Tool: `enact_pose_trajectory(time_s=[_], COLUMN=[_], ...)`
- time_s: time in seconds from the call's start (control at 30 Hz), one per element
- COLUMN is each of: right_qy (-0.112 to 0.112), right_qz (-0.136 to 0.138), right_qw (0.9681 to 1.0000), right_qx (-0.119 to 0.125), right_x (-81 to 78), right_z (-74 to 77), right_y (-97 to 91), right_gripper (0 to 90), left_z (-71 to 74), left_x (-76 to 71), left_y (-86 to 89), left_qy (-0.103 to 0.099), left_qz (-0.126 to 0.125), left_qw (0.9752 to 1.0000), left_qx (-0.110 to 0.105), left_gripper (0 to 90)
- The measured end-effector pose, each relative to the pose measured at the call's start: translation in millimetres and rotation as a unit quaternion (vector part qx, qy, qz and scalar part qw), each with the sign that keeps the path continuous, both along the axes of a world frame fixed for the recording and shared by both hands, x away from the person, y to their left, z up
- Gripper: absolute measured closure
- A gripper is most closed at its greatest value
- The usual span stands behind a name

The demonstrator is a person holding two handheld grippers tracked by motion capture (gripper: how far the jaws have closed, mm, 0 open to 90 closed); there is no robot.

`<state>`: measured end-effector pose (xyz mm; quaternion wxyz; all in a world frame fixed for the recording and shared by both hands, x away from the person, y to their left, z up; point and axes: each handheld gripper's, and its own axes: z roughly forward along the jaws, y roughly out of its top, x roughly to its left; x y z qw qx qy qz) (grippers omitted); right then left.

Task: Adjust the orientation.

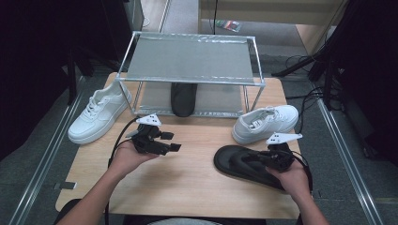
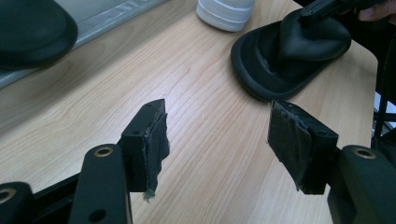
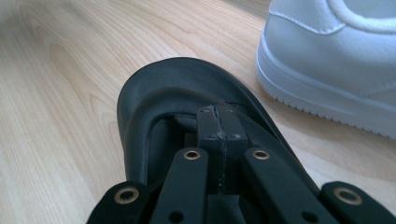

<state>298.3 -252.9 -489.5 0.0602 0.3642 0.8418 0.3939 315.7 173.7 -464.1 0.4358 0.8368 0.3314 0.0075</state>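
the worktop [image 1: 187, 183] is a light wood-grain board with rounded corners, standing on a grey floor between metal rails, with dark surroundings and loose cables off to the right. at its far edge stands a two-level metal rack [image 1: 190, 61] with grey shelves; a black slipper [image 1: 183, 98] lies on the lower shelf. one white sneaker [image 1: 99, 112] sits at the far left of the worktop, another white sneaker [image 1: 265, 123] at the right, just beyond the black sandal [image 1: 237, 161].

the sandal lies flat, sole down, at the near right of the worktop. its long axis runs across the board on a slant, the rounded end pointing left and slightly away from the person.

the right tool [image 1: 264, 158] has its jaws pressed together on the sandal's strap. the left tool [image 2: 217, 140] hovers over bare wood at centre-left, jaws well apart, nothing between them.
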Motion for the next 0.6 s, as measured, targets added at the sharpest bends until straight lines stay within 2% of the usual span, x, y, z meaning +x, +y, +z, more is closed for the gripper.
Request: enact_pose_trajectory(time_s=[0.17, 0.27, 0.47, 0.6], right_qy=[-0.004, -0.009, -0.017, -0.014], right_qz=[0.005, 0.010, 0.025, 0.025], right_qw=[1.0000, 0.9999, 0.9995, 0.9993], right_qx=[0.000, 0.009, 0.014, 0.024], right_x=[2.7, 2.0, -5.7, -11.6], right_z=[1.2, 3.7, 6.5, 7.7], right_y=[4.0, 6.0, 13.0, 14.3], right_gripper=[90.0, 90.0, 87.4, 84.0], left_z=[0.1, 0.5, 1.1, 0.8], left_x=[-1.9, -2.6, -1.1, 1.5], left_y=[5.3, 6.2, 4.8, 1.6], left_qy=[0.001, -0.003, -0.004, -0.004], left_qz=[0.006, 0.006, 0.004, -0.001], left_qw=[1.0000, 1.0000, 1.0000, 1.0000], left_qx=[-0.002, -0.002, 0.001, 0.001], left_gripper=[38.2, 38.2, 38.1, 38.1])
